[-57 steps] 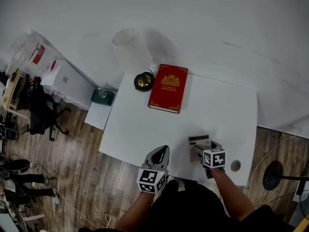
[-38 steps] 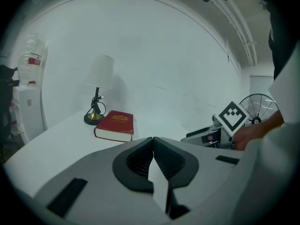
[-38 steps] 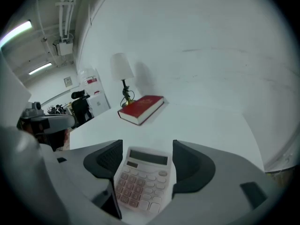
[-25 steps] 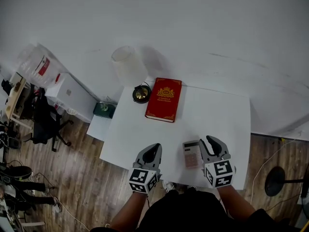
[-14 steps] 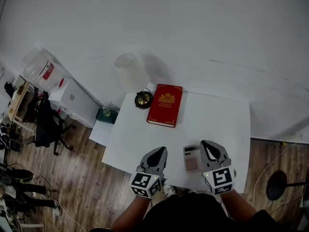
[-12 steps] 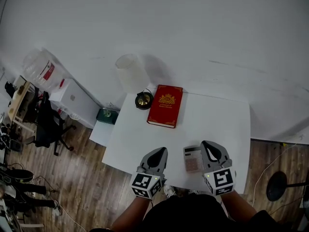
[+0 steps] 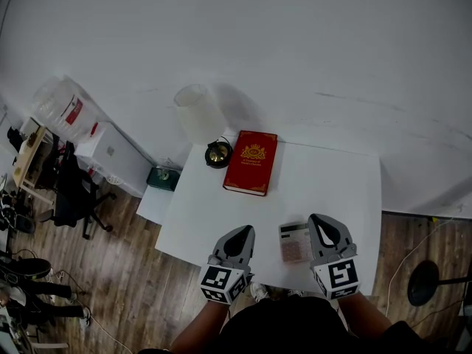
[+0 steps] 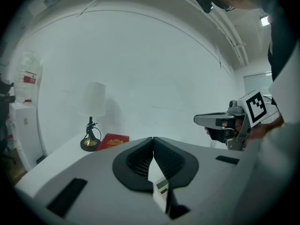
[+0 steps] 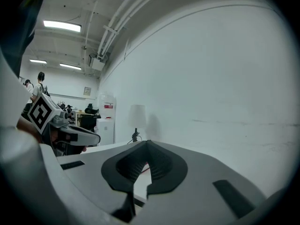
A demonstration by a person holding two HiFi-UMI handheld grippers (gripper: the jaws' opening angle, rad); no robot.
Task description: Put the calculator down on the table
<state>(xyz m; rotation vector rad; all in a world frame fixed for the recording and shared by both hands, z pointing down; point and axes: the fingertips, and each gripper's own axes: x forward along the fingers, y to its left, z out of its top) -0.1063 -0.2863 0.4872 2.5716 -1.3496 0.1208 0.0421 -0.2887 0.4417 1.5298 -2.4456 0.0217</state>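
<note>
The calculator (image 7: 295,243) lies flat on the white table (image 7: 332,175) near its front edge, between my two grippers. My right gripper (image 7: 320,220) hovers just right of it, jaws shut and empty. Left of the calculator, my left gripper (image 7: 245,231) is also shut with nothing in it. In the left gripper view the jaws (image 8: 153,139) meet at the tips; the calculator (image 8: 161,190) shows below them, and the right gripper (image 8: 218,121) hangs off to the right. In the right gripper view the shut jaws (image 9: 146,142) point towards the wall.
A red book (image 7: 251,162) lies at the table's back left, beside a lamp (image 7: 199,113) with a white shade and brass base (image 7: 217,154). Left of the table on the wooden floor stand a green box (image 7: 160,176), a white cabinet (image 7: 103,142) and an office chair (image 7: 66,186).
The right gripper let go of the calculator, which now lies on the table, and shut its jaws. Both grippers have lifted slightly.
</note>
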